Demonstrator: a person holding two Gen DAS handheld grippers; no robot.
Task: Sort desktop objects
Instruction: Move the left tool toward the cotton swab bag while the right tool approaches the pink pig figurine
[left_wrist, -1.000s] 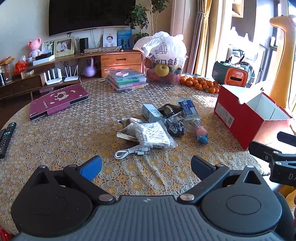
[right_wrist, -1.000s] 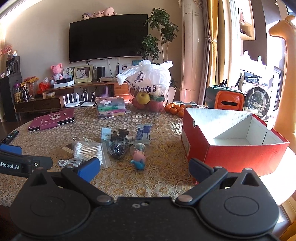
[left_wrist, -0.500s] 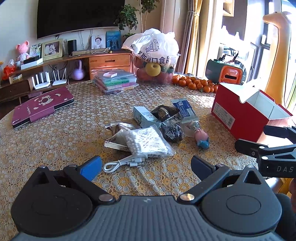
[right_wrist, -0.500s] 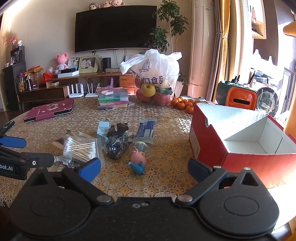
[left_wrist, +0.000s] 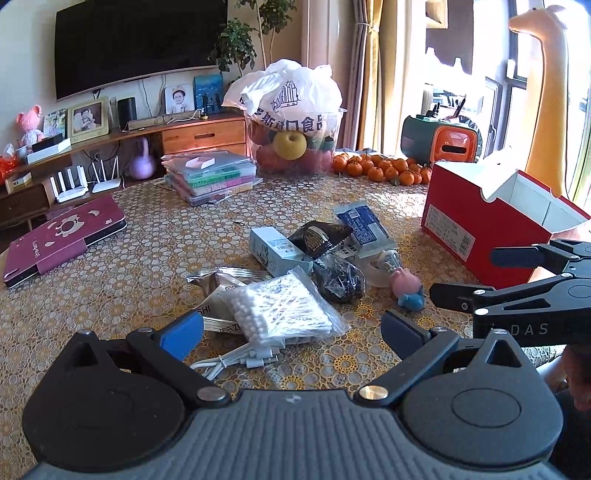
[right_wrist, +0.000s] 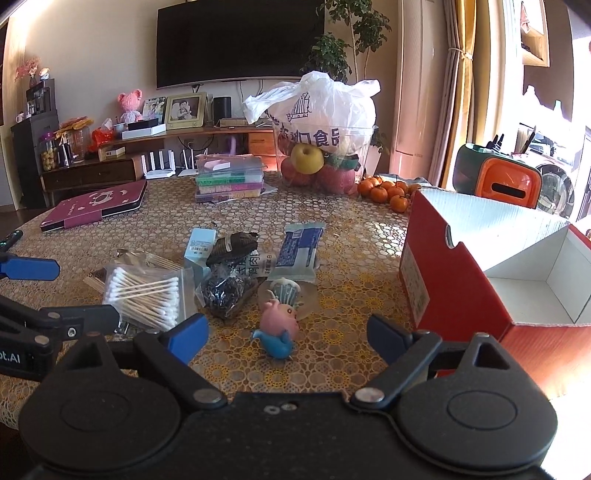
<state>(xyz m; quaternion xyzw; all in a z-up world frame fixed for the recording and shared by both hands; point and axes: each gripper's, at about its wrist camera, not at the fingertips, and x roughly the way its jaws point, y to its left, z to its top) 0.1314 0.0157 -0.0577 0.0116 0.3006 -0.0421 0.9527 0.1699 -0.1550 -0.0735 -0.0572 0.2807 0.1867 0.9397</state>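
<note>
Left gripper (left_wrist: 291, 328) and right gripper (right_wrist: 286, 334) both spread wide, nothing held. Pig toy (right_wrist: 277, 325) at lower centre, ahead of right gripper. Judged light, rigid, smooth; best pinched across body. Red box (right_wrist: 491, 258) at right.

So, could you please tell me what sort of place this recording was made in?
Most likely a home living room: a wall-mounted television hangs above a low wooden media console with framed photos, and a lace-covered table holds household clutter and a clear bowl of fruit.
</note>
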